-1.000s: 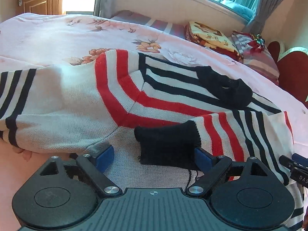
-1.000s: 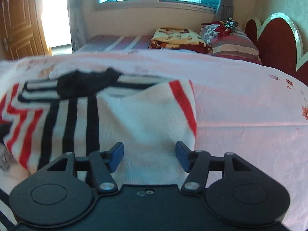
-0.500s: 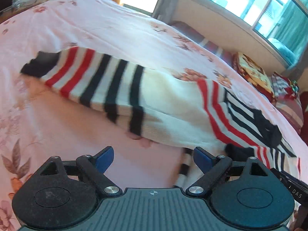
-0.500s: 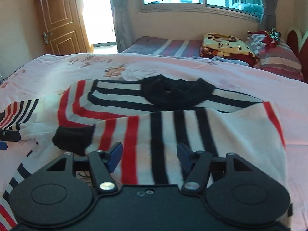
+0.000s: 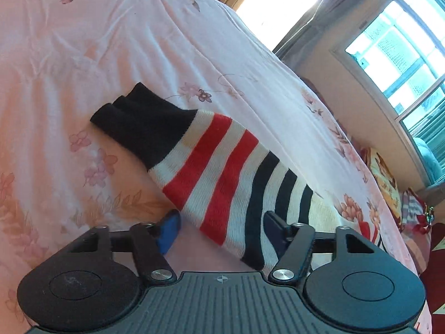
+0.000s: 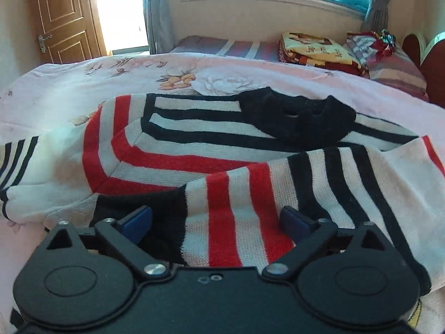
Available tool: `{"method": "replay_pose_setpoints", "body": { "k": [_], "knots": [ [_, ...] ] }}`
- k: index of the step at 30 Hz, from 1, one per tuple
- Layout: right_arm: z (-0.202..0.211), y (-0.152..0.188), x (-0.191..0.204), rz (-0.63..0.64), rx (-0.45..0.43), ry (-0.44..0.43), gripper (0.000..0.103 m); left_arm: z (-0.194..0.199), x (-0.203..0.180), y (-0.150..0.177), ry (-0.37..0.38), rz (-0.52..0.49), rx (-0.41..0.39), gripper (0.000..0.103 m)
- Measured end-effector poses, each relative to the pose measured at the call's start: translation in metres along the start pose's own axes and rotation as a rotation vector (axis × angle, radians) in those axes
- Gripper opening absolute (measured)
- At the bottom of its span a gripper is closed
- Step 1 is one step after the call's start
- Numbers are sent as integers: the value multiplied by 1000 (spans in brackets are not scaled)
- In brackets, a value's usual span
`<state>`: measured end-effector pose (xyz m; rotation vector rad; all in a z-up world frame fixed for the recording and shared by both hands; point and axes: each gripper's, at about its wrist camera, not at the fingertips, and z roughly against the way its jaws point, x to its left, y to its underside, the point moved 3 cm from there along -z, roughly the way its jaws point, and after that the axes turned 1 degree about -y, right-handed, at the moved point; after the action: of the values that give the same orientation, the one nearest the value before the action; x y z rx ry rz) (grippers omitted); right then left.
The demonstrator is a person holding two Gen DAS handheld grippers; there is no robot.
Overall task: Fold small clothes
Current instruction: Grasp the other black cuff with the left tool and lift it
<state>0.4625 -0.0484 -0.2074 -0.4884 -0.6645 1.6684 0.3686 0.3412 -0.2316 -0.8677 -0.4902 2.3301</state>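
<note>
Lying flat on the pink flowered bed: a knitted sweater in white with red and black stripes, black collar at 12 o'clock, right sleeve folded across the chest. Stretching out toward 10 o'clock, the left sleeve with black cuff. Left gripper jaws just closing, straddling that sleeve without pinching. Right gripper jaws just spreading wide over the folded sleeve.

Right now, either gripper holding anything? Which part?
Nothing held. Left gripper, just closing, straddles the outstretched sleeve of the striped knit sweater; right gripper just opened over the folded sleeve.
</note>
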Motion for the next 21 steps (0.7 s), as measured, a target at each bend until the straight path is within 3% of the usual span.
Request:
{"method": "replay_pose_setpoints", "body": {
  "k": [1, 3, 5, 10, 12, 13, 14, 18, 21],
  "knots": [
    [0, 0, 2, 2, 9, 2, 102, -4, 0, -2, 12, 2, -7, 59],
    [0, 1, 4, -6, -3, 9, 102, -11, 0, -6, 27, 18, -14, 35],
    [-1, 2, 8, 20, -6, 17, 102, -19, 5, -10, 46, 76, -18, 21],
    [-1, 1, 8, 9, -18, 14, 102, -31, -2, -15, 75, 109, -40, 13],
    [7, -2, 9, 22, -42, 15, 81, -23, -12, -16, 96, 96, -73, 12],
    [12, -3, 9, 25, -65, 28, 60, -19, -19, -17, 109, 83, -89, 12],
    [14, -3, 9, 28, -74, 40, 56, -14, -29, -18, 130, 64, -105, 12],
    [4, 3, 14, 113, -58, 62, 59, 13, -95, -17, 233, -147, -180, 11],
    [14, -8, 0, -2, -56, -11, 59, 32, -162, 3, 351, -345, -204, 11]
  ]
}}
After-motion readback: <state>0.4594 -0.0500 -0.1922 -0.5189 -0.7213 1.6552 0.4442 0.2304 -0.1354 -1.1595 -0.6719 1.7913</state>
